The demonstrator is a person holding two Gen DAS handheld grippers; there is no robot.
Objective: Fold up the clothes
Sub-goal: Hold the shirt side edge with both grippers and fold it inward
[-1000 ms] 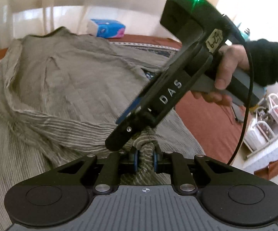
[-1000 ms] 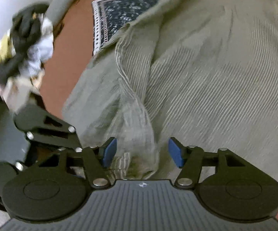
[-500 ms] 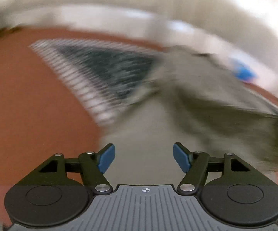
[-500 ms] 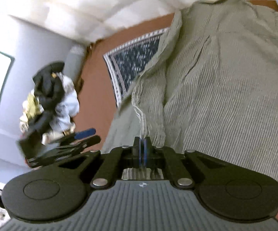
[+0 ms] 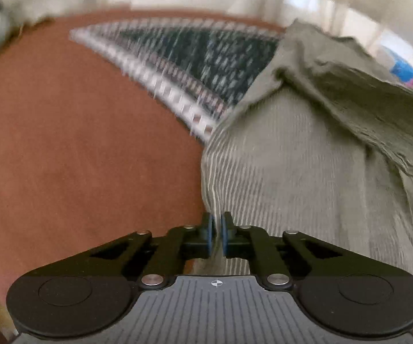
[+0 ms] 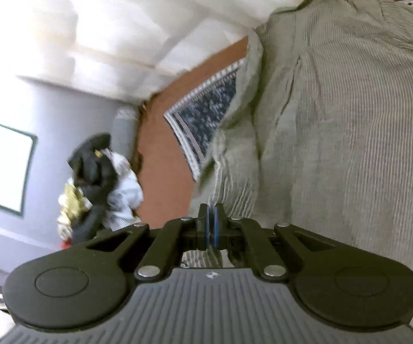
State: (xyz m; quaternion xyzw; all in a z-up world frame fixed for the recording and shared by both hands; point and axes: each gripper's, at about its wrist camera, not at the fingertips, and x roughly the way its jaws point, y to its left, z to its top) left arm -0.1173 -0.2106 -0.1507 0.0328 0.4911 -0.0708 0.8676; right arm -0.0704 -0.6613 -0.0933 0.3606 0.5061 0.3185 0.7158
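Note:
A grey-green striped shirt (image 5: 306, 154) lies spread on a rust-red bed cover (image 5: 77, 149). It also fills the right of the right wrist view (image 6: 335, 132). My left gripper (image 5: 217, 230) is shut on the shirt's left edge, with striped cloth pinched between the blue pads. My right gripper (image 6: 211, 223) is shut on another part of the shirt's edge, and cloth shows behind its pads. A fold of the shirt (image 5: 364, 109) hangs raised at the right of the left wrist view.
A dark blue patterned cloth with a white border (image 5: 195, 57) lies under the shirt. A blue tissue pack (image 5: 404, 70) sits at the far right. A pile of black and white clothes (image 6: 100, 177) stands beside the bed, by a grey wall (image 6: 63, 120).
My left gripper let go, swung left along the shirt and has shut on its left edge. My right gripper shut on the shirt's edge and has lifted it.

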